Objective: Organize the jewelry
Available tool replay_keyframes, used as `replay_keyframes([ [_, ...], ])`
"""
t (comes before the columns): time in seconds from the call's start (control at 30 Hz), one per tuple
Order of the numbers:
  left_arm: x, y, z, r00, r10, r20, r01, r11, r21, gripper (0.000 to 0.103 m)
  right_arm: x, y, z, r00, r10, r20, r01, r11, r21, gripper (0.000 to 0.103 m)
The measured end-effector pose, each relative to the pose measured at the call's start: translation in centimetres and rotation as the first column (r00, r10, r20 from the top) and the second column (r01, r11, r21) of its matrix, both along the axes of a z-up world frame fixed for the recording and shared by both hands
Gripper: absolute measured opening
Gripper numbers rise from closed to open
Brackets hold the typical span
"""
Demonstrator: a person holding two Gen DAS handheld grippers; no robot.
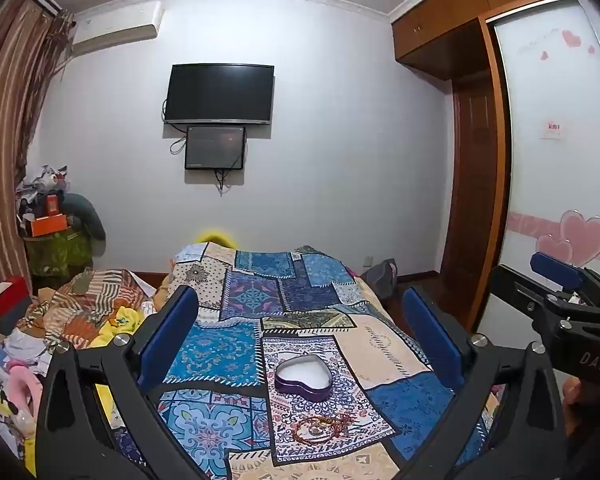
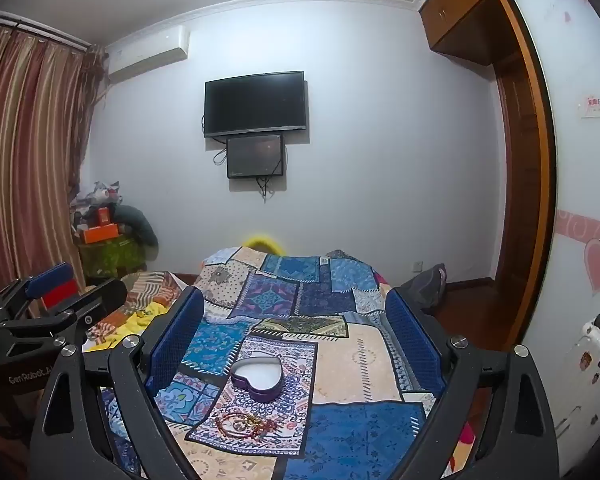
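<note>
A purple heart-shaped tin with a white lining lies open on the patchwork bedspread; it also shows in the right wrist view. Just in front of it lies a small heap of jewelry, with red bead strands and gold pieces, also in the right wrist view. My left gripper is open and empty, held above the bed with the tin between its blue fingers. My right gripper is open and empty, likewise above the bed. Each gripper shows at the edge of the other's view.
A heap of clothes and papers lies on the left side of the bed. A wooden wardrobe with a sliding door stands on the right. A television hangs on the far wall. A cluttered stand sits by the curtains.
</note>
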State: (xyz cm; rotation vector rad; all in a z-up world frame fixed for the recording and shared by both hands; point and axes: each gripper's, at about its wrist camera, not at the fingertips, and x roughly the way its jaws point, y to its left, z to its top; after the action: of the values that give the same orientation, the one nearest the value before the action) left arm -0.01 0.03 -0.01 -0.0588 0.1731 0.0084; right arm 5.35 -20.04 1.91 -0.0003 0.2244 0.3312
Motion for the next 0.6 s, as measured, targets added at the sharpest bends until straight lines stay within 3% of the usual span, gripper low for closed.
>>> replay_keyframes([
  [0.33, -0.58, -0.04, -0.50, 0.999, 0.043, 0.013, -0.043, 0.999, -0.001, 0.103, 0.00, 0.06, -0.06, 1.000, 0.001, 0.004, -0.001, 1.000, -0.007, 0.091],
  [0.37, 0.18, -0.51, -0.73, 1.000, 0.001, -0.005, -0.001, 1.000, 0.008, 0.103, 0.00, 0.04, -0.03, 1.000, 0.001, 0.004, -0.001, 1.000, -0.007, 0.091],
  [0.6, 0.20, -0.45, -0.88, 1.000, 0.020, -0.003, -0.020, 1.000, 0.018, 0.103, -0.02, 0.10, -0.07, 1.000, 0.000, 0.005, 0.000, 1.000, -0.010, 0.091],
])
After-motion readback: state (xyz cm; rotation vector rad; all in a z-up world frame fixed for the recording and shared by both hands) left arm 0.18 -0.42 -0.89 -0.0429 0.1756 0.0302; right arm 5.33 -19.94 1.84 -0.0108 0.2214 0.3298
